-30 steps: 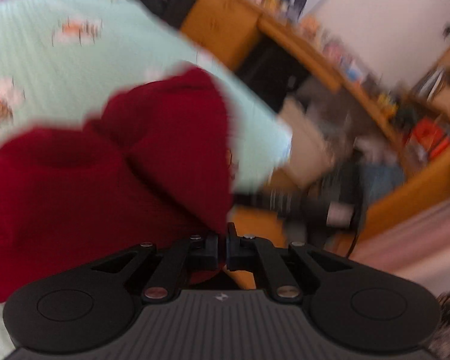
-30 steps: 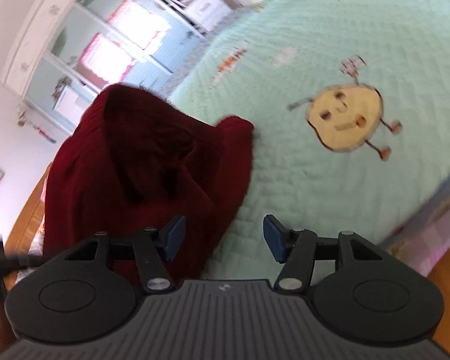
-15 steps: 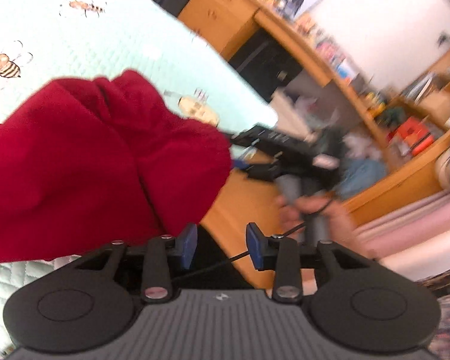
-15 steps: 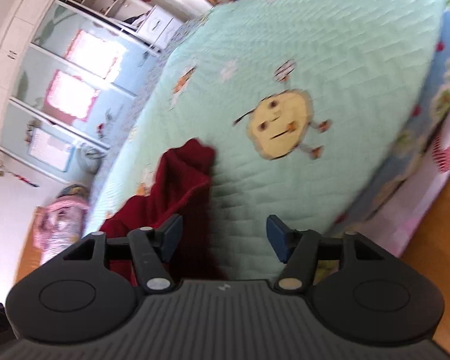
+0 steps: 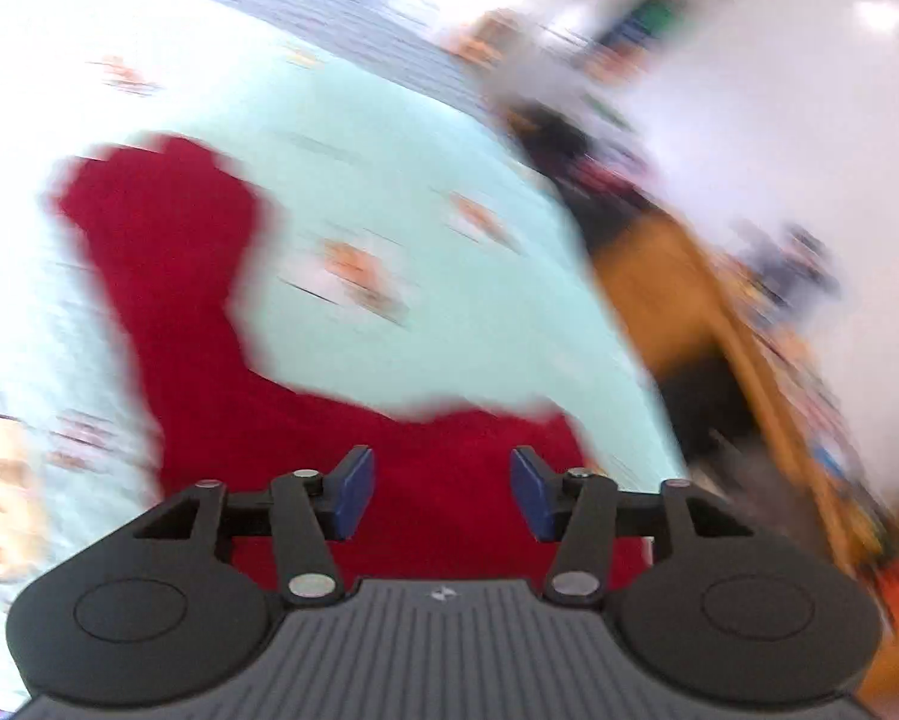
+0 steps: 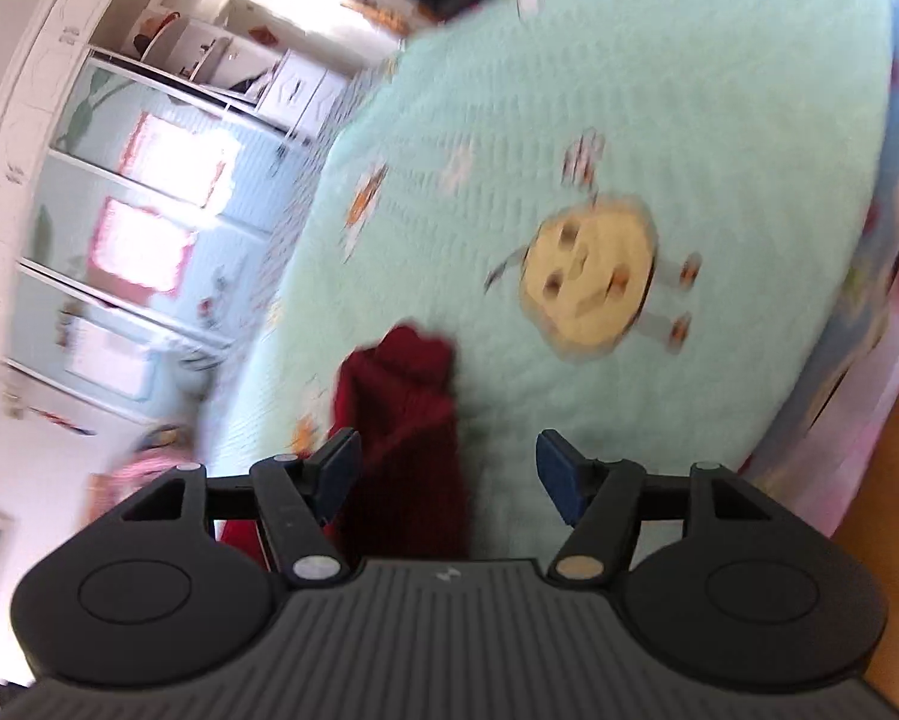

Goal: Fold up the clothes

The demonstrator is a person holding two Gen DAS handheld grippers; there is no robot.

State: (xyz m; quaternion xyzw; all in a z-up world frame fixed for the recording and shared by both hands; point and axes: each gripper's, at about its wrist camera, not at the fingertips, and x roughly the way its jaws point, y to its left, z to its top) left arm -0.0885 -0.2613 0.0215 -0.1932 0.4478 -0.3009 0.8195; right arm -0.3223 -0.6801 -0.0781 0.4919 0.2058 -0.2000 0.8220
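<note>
Lying on the mint quilt (image 5: 461, 312), red garment (image 5: 209, 324) sits near the bed's edge; bare quilt beyond. Left gripper (image 5: 440, 492) jaws opening, pads off the cloth. Right gripper (image 6: 446, 477) spread, empty, garment beside its left pad.

1 red garment (image 5: 197, 312), 1 mint quilt (image 6: 659, 90), 2 grippers: left (image 5: 440, 495), right (image 6: 443, 480).

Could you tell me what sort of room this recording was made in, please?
Most likely a child's bedroom: a bed with a mint cartoon-print quilt, white cupboards along the wall, and a wooden desk beside the bed.
</note>
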